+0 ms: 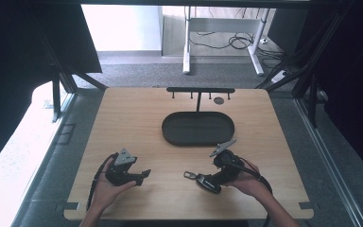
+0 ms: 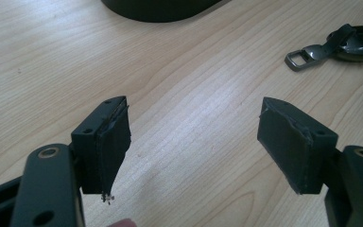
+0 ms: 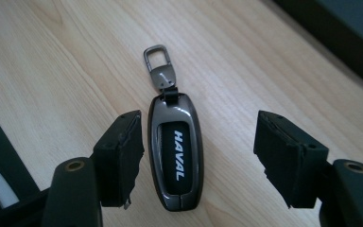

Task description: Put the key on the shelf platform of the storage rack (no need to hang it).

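Right gripper (image 3: 196,158) half open, key fob (image 3: 176,150) lying flat on table (image 3: 66,56) between its jaws, close to one pad (image 3: 120,158), gap to the other; nothing gripped yet. Metal clip (image 3: 157,59) points away, beyond the jaw tips. Fob likely light, rigid, glossy shell so slippery: pinch across the long sides mid-body, not the loose clip. Left gripper (image 2: 194,146) wide open, empty, over bare wood, fob well off beyond one jaw. Tray (image 1: 198,128) ahead of both.
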Demonstrator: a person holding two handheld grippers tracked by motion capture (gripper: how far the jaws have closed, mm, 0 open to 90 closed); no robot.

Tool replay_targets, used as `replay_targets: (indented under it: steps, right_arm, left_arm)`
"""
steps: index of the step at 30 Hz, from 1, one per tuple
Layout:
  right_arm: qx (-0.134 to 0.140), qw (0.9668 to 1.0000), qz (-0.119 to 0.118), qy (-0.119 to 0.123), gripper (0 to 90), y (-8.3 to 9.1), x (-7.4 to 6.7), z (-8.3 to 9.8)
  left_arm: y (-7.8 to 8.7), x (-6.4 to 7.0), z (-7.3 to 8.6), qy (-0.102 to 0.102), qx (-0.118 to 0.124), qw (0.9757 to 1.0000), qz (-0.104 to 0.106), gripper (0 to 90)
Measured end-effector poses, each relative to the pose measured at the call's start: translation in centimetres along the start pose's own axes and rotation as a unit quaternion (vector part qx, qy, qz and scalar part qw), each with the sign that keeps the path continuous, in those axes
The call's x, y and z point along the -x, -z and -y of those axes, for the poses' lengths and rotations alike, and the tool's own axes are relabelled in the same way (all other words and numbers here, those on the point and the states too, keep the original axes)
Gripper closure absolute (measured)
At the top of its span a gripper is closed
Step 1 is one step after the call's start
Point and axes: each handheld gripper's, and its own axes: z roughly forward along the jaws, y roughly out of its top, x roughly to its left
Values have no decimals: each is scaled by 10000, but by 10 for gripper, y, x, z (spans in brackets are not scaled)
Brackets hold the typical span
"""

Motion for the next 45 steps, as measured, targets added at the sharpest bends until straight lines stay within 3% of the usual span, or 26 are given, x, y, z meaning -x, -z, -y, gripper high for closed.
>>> replay_targets:
  steps: [15, 25, 35, 41, 45]
  right_arm:
    - [-560, 9983, -102, 119, 332, -37, -10, 0]
    - [-788, 9967, -15, 201, 377, -53, -12, 1]
    - [-872, 9956, 107, 310, 481, -58, -15, 1]
    - [-953, 9949, 96, 331, 490, -57, -14, -1]
    - [-964, 9949, -106, 285, 493, -57, -12, -3]
  left_arm:
    - [-7, 0, 3, 43, -160, 9998, -106, 264]
    - [-9, -1, 3, 137, -161, 9996, -206, 259]
    - [-9, -1, 4, 125, -194, 9995, -230, 259]
    - [-10, 0, 3, 119, -206, 9995, -226, 260]
    - [-11, 0, 4, 113, -222, 9994, -231, 260]
